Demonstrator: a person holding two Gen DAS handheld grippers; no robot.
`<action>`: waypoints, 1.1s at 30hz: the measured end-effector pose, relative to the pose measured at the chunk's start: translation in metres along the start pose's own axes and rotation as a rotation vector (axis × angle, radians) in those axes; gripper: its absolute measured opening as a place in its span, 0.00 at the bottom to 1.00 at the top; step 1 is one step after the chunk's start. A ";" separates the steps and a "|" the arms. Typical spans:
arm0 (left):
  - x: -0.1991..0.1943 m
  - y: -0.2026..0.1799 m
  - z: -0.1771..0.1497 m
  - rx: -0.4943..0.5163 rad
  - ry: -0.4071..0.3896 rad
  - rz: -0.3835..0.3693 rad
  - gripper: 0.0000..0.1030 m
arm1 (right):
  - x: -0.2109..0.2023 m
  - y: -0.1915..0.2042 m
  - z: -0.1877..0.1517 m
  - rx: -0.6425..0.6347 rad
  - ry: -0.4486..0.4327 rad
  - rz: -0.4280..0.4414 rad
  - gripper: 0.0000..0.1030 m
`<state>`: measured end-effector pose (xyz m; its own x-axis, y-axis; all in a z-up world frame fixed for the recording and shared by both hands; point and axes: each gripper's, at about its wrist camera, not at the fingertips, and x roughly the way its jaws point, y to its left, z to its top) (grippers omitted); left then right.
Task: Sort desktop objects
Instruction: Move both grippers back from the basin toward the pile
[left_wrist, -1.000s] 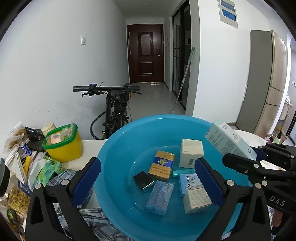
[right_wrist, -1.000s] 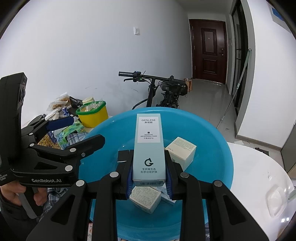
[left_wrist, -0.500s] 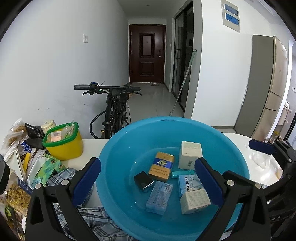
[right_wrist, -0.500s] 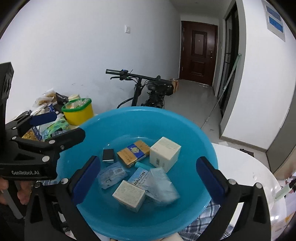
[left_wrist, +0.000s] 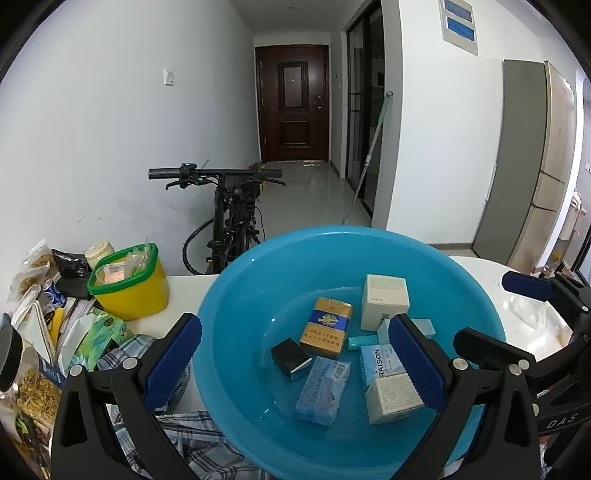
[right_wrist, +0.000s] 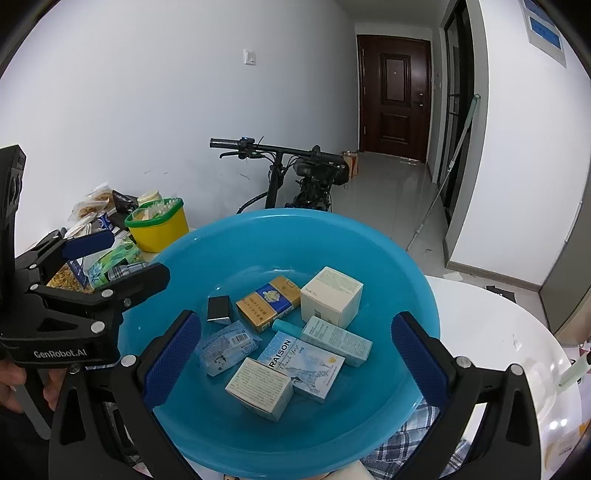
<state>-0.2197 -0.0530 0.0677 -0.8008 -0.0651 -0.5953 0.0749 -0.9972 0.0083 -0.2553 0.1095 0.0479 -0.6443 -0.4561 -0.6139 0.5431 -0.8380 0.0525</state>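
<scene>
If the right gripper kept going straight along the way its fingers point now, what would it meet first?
Most likely the RAISON box in the blue basin, or the cream box lying against it. The right gripper is open and empty, aimed down into the pile; depth is hard to judge.

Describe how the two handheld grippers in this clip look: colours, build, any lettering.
Both are black plastic frames with silver screws. Each ends in two fingers faced with ribbed blue pads. The left gripper appears from the side in the right wrist view, with white "GenRobot.AI" lettering. The right gripper shows the white letters "DAS" in the left wrist view. No cables or sleeves are visible.
</scene>
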 end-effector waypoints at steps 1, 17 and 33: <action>0.000 0.000 0.000 0.000 0.002 -0.007 1.00 | 0.000 0.000 0.000 0.002 0.001 0.000 1.00; -0.001 0.001 -0.001 -0.004 -0.001 0.002 1.00 | 0.000 0.001 0.000 -0.009 0.015 -0.015 1.00; -0.029 0.009 0.009 -0.006 -0.067 0.001 1.00 | -0.051 0.010 0.002 -0.026 -0.052 0.004 1.00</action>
<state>-0.2013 -0.0599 0.0917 -0.8385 -0.0691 -0.5405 0.0794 -0.9968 0.0042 -0.2184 0.1237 0.0815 -0.6689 -0.4751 -0.5717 0.5590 -0.8285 0.0343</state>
